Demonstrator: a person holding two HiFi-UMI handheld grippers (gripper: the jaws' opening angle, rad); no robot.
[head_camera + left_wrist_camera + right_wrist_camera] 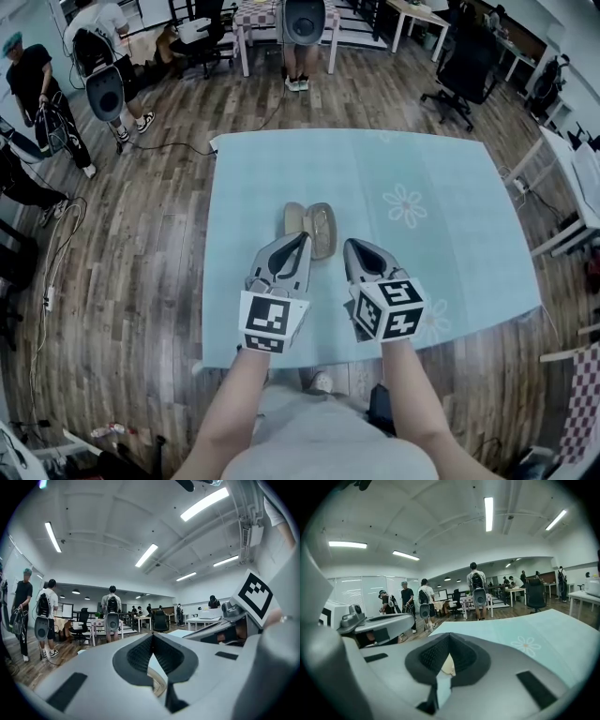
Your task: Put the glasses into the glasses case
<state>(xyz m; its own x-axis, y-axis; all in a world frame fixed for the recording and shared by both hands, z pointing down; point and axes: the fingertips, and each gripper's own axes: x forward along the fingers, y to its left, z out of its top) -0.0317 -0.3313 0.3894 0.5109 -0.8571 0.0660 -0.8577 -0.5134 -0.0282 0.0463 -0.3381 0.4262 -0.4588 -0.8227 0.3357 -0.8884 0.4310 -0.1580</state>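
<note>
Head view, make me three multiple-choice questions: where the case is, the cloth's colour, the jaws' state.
1. Where is the case? A on the floor; B on the cloth, just ahead of the left gripper and right gripper; C on a chair.
2. Cloth colour? A red; B light blue; C black.
3. Jaws? A both pairs shut; B both wide apart; C only left shut.
Key: B, it lies beyond the tips; B, pale blue with flowers; A, tips meet in each gripper view.
</note>
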